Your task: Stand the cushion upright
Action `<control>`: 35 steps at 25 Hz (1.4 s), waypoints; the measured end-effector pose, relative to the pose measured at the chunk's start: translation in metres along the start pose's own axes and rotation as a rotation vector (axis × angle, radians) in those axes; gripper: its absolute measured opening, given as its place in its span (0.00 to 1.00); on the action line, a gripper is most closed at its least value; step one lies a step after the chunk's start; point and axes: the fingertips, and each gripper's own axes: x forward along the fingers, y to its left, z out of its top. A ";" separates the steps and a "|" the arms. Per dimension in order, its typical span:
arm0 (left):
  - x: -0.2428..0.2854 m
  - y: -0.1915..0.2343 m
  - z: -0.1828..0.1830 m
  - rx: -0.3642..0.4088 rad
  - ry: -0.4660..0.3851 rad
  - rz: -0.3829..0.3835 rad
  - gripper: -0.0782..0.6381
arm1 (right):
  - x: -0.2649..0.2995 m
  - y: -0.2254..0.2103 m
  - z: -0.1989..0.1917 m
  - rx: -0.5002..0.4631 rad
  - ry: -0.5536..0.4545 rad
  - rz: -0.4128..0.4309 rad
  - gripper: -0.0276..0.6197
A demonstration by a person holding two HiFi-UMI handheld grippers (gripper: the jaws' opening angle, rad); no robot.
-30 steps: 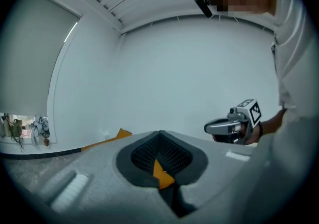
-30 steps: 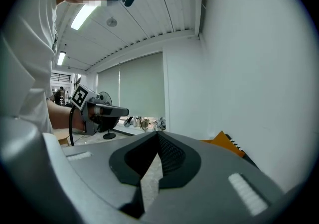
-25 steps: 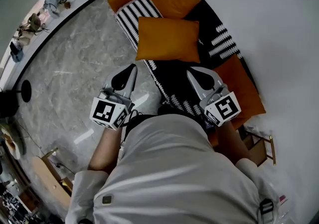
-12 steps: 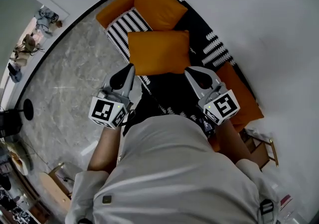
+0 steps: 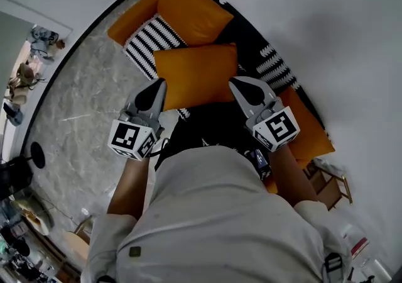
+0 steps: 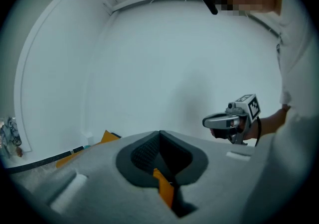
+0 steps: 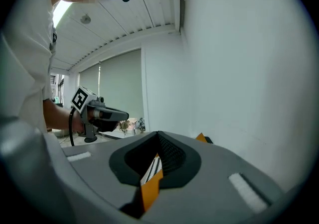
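An orange cushion (image 5: 195, 74) lies flat on the seat of a sofa (image 5: 144, 36) with a black-and-white patterned cover. My left gripper (image 5: 157, 84) is shut and empty, its tip at the cushion's near left edge. At the near right edge my right gripper (image 5: 239, 83) is also shut and empty. In the left gripper view the closed left gripper (image 6: 160, 134) shows only an orange sliver below it, with the right gripper (image 6: 230, 121) off to the side. The right gripper view shows the shut right gripper (image 7: 159, 134) and the left gripper (image 7: 102, 114).
A second orange cushion (image 5: 191, 6) leans upright against the white wall behind. An orange bolster (image 5: 130, 16) lies at the sofa's far end, another orange cushion (image 5: 304, 127) at its near end. Marble floor (image 5: 75, 105) spreads to the left; a small wooden table (image 5: 330, 181) stands at the right.
Both grippers have moved forward together toward the flat cushion, and their tips now reach its near edge. Both stayed shut.
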 end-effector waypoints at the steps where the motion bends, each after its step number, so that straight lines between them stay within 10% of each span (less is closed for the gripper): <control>1: 0.010 0.012 -0.001 -0.005 0.014 -0.011 0.12 | 0.013 -0.009 -0.002 0.012 0.013 -0.005 0.06; 16: 0.133 0.160 -0.082 -0.053 0.287 -0.146 0.24 | 0.168 -0.127 -0.094 0.098 0.292 -0.064 0.18; 35: 0.252 0.247 -0.341 -0.121 0.768 -0.226 0.47 | 0.256 -0.252 -0.367 0.248 0.755 -0.011 0.42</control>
